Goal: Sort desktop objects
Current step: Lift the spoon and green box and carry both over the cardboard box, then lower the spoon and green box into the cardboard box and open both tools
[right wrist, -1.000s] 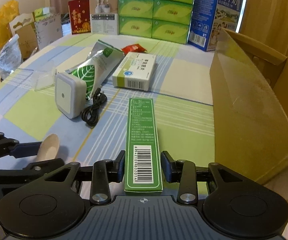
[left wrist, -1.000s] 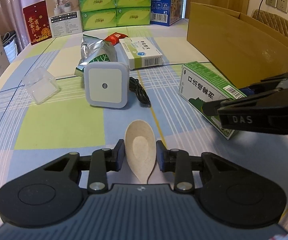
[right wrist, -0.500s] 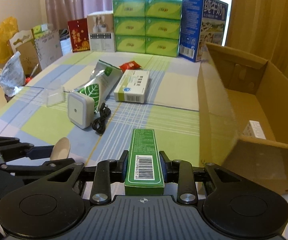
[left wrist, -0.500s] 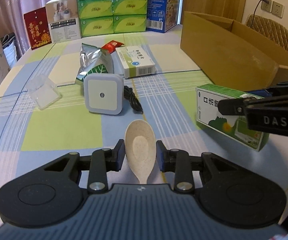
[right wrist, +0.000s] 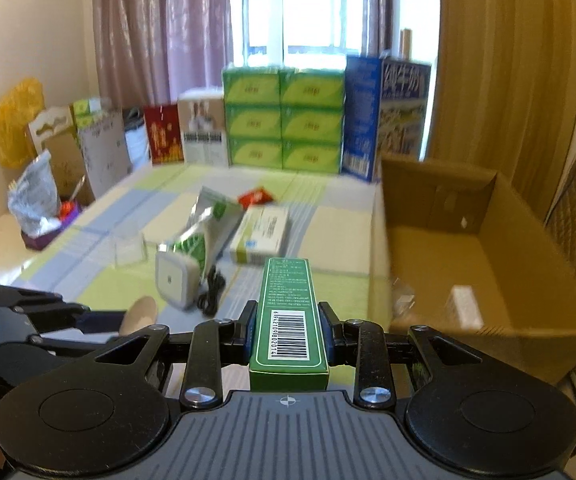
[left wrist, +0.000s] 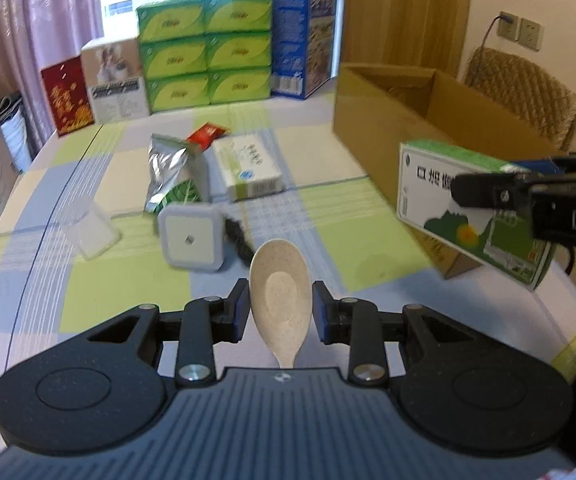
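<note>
Left wrist view: your left tongs (left wrist: 281,312) are clamped on the beige spoon (left wrist: 280,292), bowl pointing forward, raised above the desk (left wrist: 88,280). To the right, the green box (left wrist: 472,208) hangs in front of the cardboard carton (left wrist: 372,144).

Right wrist view: your right tongs (right wrist: 288,334) are clamped on the green box (right wrist: 288,312), barcode face up, held in the air just left of the open cardboard carton (right wrist: 488,248). The night light (right wrist: 174,278) and cable (right wrist: 212,294) lie on the desk (right wrist: 336,256).
</note>
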Tool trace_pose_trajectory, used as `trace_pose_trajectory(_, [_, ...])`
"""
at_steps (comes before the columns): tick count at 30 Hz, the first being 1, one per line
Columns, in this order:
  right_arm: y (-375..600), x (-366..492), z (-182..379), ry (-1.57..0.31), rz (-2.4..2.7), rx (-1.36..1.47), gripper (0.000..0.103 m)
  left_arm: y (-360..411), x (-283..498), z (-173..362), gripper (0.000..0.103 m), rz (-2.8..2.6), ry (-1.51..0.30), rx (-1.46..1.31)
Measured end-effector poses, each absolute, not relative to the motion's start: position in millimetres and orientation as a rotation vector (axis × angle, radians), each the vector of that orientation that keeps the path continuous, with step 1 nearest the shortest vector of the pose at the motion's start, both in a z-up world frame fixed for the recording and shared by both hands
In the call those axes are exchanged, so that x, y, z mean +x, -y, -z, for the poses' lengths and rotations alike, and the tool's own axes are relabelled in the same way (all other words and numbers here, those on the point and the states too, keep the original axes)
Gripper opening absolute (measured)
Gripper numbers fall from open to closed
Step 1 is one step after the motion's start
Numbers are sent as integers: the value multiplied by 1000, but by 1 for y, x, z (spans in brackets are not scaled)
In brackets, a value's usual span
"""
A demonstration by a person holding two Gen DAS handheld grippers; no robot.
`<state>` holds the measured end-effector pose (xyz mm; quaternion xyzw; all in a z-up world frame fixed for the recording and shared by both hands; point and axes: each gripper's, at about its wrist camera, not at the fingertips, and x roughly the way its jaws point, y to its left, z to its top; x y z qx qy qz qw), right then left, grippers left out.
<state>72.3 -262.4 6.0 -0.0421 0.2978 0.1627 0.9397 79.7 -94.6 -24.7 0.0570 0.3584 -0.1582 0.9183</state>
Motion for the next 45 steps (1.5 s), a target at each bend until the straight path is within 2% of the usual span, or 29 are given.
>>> trace_pose_trajectory(7, [302, 72, -55, -500, -274, -63, 28, 132, 83, -15, 27, 423, -674, 123])
trace_pose_trajectory(15, [365, 99, -76, -466, -158, -59, 28, 203, 109, -51, 27, 552, -617, 123])
trace_pose_trajectory(29, [433, 152, -56, -514, -81, -4, 28, 278, 167, -65, 27, 648, -634, 87])
trace_pose_trajectory(45, [448, 188, -32, -548, -78, 32, 28, 299, 217, -49, 27, 644, -678, 14])
